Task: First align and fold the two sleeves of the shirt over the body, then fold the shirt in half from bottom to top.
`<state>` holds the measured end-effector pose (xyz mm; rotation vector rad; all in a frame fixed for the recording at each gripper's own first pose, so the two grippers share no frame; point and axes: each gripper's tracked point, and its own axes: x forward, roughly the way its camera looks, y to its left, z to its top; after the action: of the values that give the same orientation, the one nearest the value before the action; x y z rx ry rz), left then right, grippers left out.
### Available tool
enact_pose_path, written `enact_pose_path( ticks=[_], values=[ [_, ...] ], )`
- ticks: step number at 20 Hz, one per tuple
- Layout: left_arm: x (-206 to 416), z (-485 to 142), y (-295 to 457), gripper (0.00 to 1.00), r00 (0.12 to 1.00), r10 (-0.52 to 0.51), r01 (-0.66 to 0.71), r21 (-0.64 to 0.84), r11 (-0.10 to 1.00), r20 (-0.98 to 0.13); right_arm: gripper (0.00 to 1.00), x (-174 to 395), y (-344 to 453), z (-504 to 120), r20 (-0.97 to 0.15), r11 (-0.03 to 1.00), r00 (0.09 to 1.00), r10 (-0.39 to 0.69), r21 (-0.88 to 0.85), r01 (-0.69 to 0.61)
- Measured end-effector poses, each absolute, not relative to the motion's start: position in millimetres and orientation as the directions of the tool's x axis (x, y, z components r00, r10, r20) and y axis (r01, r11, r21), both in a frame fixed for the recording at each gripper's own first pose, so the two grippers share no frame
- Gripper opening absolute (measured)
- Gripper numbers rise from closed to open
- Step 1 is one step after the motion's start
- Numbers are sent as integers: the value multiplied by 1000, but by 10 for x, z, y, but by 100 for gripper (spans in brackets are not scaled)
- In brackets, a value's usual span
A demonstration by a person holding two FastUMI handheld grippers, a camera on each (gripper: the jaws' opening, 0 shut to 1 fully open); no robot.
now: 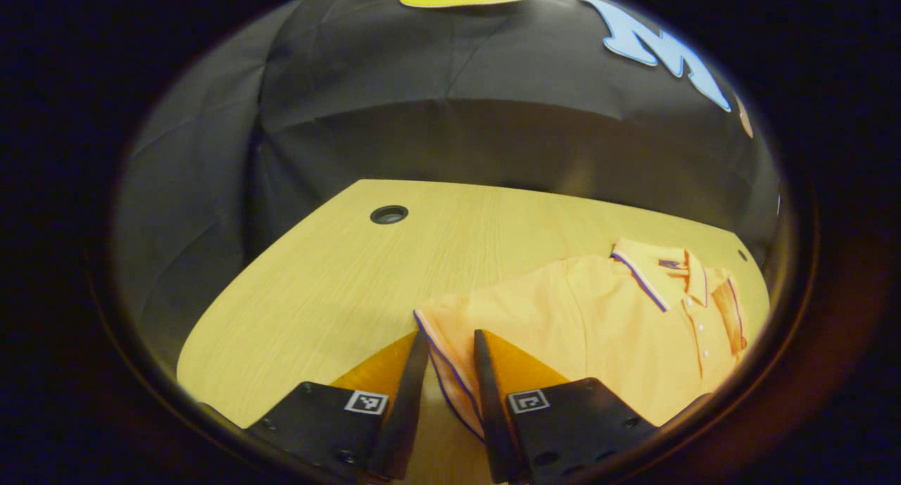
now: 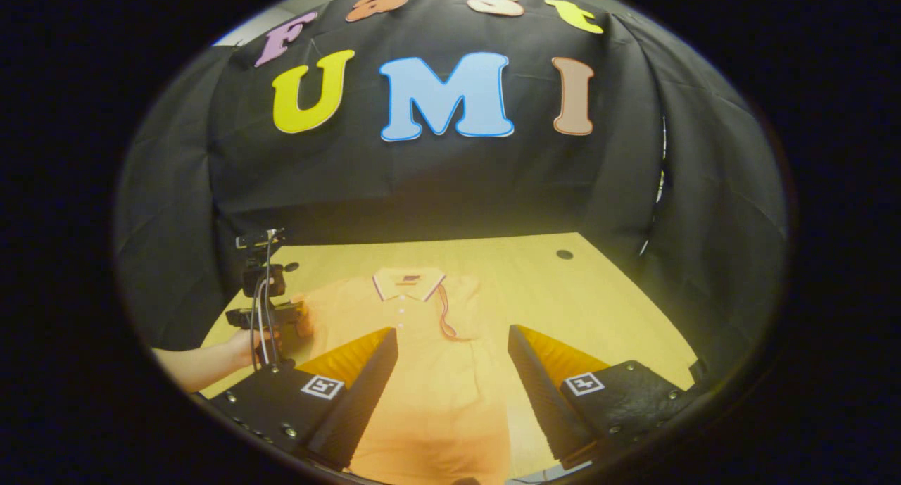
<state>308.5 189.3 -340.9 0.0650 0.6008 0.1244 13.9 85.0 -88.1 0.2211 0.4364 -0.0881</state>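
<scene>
The left gripper [image 1: 450, 344] is nearly closed, its fingers narrowly parted around the striped cuff of the sleeve [image 1: 450, 330] of the orange polo shirt [image 1: 598, 316], though whether they press it cannot be told. The right gripper [image 2: 452, 341] is spread wide above the shirt's body, holding nothing. The shirt lies flat on the wooden table [image 1: 317, 281], collar toward the far edge.
</scene>
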Motion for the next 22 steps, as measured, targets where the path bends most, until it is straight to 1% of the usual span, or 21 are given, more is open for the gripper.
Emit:
enact_pose_path(
  ticks=[1, 3, 4, 6, 7, 8, 10, 11, 15, 16, 17, 22],
  values=[
    [3079, -3397, 1848, 42, 819, 125, -90, 90, 992, -560, 98, 130, 820, -910, -432, 972, 901, -43, 192, 138],
    [3113, -3402, 1824, 39, 823, 114, -80, 86, 993, -556, 98, 92, 764, -950, -441, 969, 896, -50, 195, 150],
    [3095, -3414, 1813, 11, 819, 121, -82, 94, 992, -561, 98, 75, 746, -976, -447, 967, 893, -50, 201, 154],
    [3108, -3401, 1782, 10, 822, 118, -65, 114, 991, -558, 98, 52, 701, -1019, -459, 963, 887, -49, 212, 164],
    [3100, -3366, 1770, 6, 823, 119, -65, 116, 991, -555, 98, 32, 689, -1030, -462, 962, 885, -50, 215, 167],
    [3116, -3303, 1757, 6, 832, 121, -71, 113, 991, -542, 96, 30, 653, -1028, -461, 962, 885, -57, 213, 173],
    [3122, -3103, 1657, 6, 858, 102, -63, 94, 994, -504, 95, 16, 583, -1027, -460, 960, 885, -68, 211, 183],
    [3122, -3016, 1593, 7, 868, 94, -54, 96, 994, -488, 98, 17, 581, -1033, -459, 959, 885, -71, 212, 187],
    [3151, -2762, 1191, 6, 895, 23, 26, 102, 994, -445, 98, 26, 571, -1058, -461, 955, 884, -72, 224, 195],
    [3153, -2738, 1084, 6, 897, 2, 49, 103, 993, -442, 95, 28, 586, -1054, -462, 955, 884, -71, 226, 194],
    [3153, -2743, 975, 6, 895, -17, 71, 105, 992, -445, 98, 39, 600, -1061, -462, 955, 884, -72, 225, 195],
    [3139, -2829, 519, 7, 876, -107, 172, 97, 980, -471, 98, 44, 668, -1095, -469, 951, 878, -93, 220, 219]
  ],
)
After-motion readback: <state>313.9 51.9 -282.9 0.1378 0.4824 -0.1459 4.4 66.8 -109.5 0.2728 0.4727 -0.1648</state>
